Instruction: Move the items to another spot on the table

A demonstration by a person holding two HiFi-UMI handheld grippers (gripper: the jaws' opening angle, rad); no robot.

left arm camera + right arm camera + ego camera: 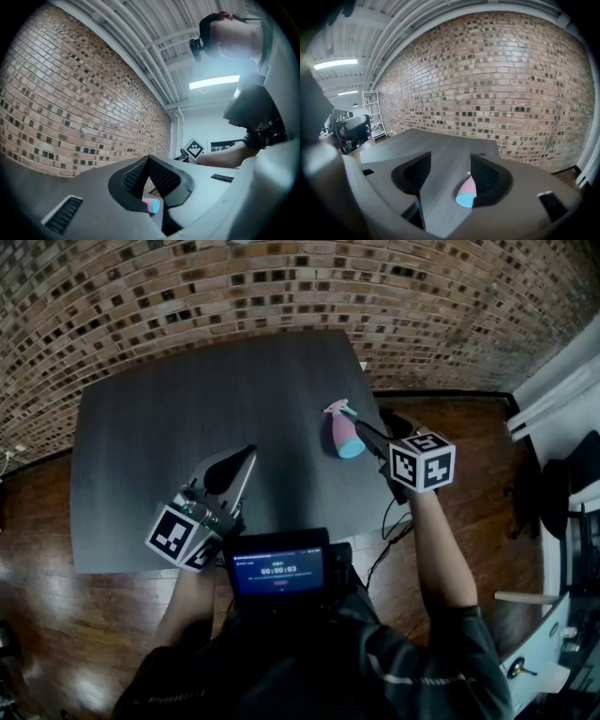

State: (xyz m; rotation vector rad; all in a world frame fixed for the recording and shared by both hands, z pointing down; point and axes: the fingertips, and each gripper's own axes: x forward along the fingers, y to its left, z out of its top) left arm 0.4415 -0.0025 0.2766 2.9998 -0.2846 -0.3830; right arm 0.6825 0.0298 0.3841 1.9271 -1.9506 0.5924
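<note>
A pink spray bottle with a light-blue base [344, 433] lies on its side on the dark grey table [169, 427], right of centre. My right gripper [367, 428] reaches it from the right and stands open. In the right gripper view the bottle [466, 192] lies against the inside of the right finger [490, 180], with a wide gap to the left finger. My left gripper [249, 454] hovers over the table's near middle, left of the bottle, with its jaws shut and empty. The left gripper view shows the tips of the left gripper [149, 159] meeting and the bottle [151, 205] below them.
A small screen [278, 568] with a timer sits at the person's chest. The table's near edge [141, 563] runs just ahead of it, over wooden floor. A brick wall [281, 287] stands behind the table, and a dark chair [562, 493] stands at the right.
</note>
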